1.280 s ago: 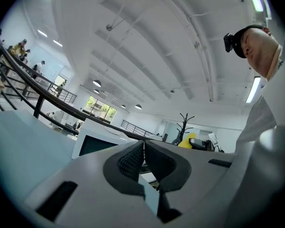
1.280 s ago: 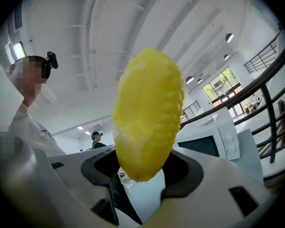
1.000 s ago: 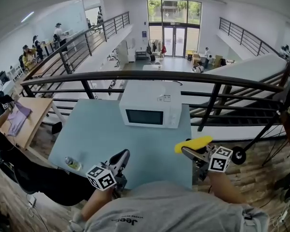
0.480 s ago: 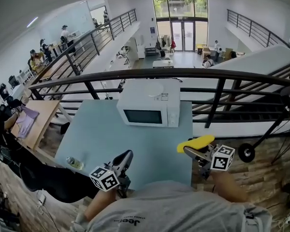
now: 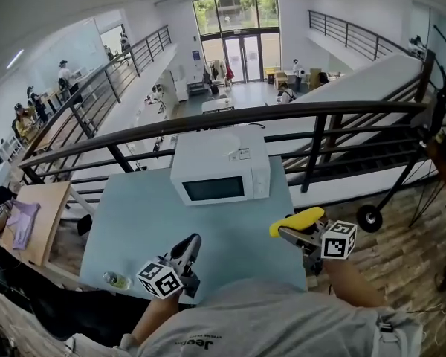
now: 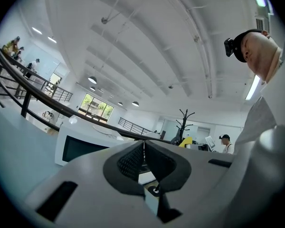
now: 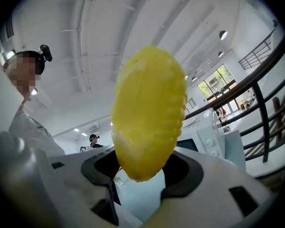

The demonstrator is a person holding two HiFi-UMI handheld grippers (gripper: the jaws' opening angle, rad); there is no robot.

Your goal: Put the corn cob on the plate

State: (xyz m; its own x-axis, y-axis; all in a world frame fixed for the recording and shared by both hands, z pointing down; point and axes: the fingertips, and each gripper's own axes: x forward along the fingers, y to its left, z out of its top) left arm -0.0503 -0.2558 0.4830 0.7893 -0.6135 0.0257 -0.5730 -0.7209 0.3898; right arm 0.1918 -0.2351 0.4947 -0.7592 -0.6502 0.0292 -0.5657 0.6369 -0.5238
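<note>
A pale blue table [image 5: 134,214] carries a white microwave [image 5: 219,173] at its far edge. Near the front edge, the left gripper [image 5: 191,239] hovers with its jaws together — empty. At the right edge, the right gripper [image 5: 284,232] clamps the yellow corn cob [image 5: 298,220] above the tabletop.

Bright daylight from windows [image 5: 238,10], fisheye-warped edges

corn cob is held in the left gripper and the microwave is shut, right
No: the corn cob is in the right gripper, as the right gripper view shows; the left gripper is shut and empty. The microwave is shut.
</note>
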